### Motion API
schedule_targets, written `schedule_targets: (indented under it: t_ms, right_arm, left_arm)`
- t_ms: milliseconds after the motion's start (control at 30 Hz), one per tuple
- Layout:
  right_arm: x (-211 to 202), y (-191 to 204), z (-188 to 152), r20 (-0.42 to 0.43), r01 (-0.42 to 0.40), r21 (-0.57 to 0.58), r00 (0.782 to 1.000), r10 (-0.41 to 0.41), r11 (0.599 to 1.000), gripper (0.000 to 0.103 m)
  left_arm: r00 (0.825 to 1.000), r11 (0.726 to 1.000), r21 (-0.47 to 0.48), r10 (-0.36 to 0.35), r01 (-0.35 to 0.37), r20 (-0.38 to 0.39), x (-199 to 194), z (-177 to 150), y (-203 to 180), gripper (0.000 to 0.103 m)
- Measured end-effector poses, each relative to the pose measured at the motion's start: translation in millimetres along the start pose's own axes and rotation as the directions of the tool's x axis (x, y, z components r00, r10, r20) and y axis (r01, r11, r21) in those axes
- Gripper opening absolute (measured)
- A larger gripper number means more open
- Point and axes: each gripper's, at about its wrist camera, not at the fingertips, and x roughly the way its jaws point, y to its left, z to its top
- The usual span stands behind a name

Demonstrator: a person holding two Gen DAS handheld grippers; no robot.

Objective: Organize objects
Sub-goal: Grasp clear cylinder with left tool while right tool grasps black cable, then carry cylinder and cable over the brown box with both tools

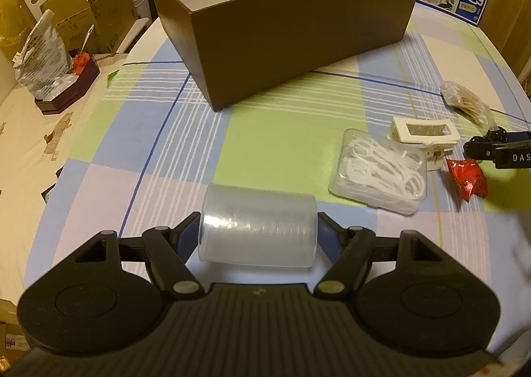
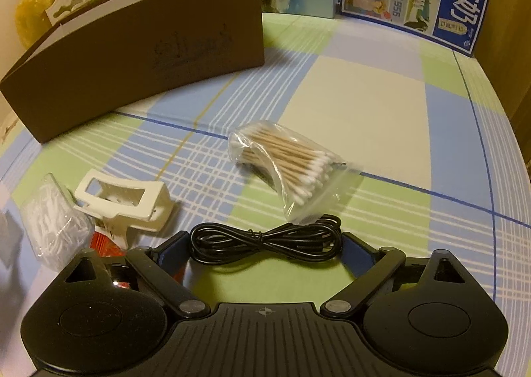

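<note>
the left gripper (image 1: 258,231) clamps a frosted plastic cup (image 1: 257,231) lying sideways over the checked tablecloth (image 1: 265,131). the right gripper (image 2: 265,241), jaws wide, brackets a coiled black cable (image 2: 265,239) below the matte brown box (image 2: 132,52).

Black tongs (image 1: 259,231), blue finger pads (image 1: 190,234)
</note>
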Motion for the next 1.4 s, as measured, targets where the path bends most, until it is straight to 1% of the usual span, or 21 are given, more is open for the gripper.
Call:
schedule_targets:
  t_ms: [100,300,467,667,900,1133,1400]
  right_arm:
    - [-6,-1,-2,0.005,0.0,0.005,1.0,0.0,1.0,0.091]
    - [-32,-1,-2,0.038,-0.023,0.015,0.999,0.023,1.0,0.091]
    - [-54,2,5,0.076,-0.045,0.013,0.996,0.044,0.999,0.091]
    - [-77,10,18,0.12,-0.093,0.002,0.988,0.092,0.996,0.091]
    - [-98,31,41,0.171,-0.157,-0.047,0.972,0.163,0.986,0.091]
    - [-102,50,62,0.196,-0.219,-0.095,0.952,0.234,0.971,0.091]
    - [-93,74,101,0.225,-0.277,-0.122,0.928,0.299,0.953,0.091]
  left_arm:
    - [1.0,1.0,0.005,-0.002,0.001,0.005,-2,2,0,0.069]
    - [1.0,1.0,0.01,-0.003,0.003,0.022,-9,6,0,0.069]
    - [0.999,1.0,0.009,-0.008,0.008,0.049,-20,10,0,0.069]
    - [0.996,1.0,0.012,-0.014,0.013,0.086,-40,21,-2,0.069]
    - [0.988,0.999,0.005,-0.033,0.033,0.149,-67,40,-4,0.069]
    - [0.974,0.999,0.006,-0.048,0.048,0.219,-88,68,-3,0.069]
    - [0.96,0.997,0.006,-0.073,0.074,0.269,-85,106,3,0.069]
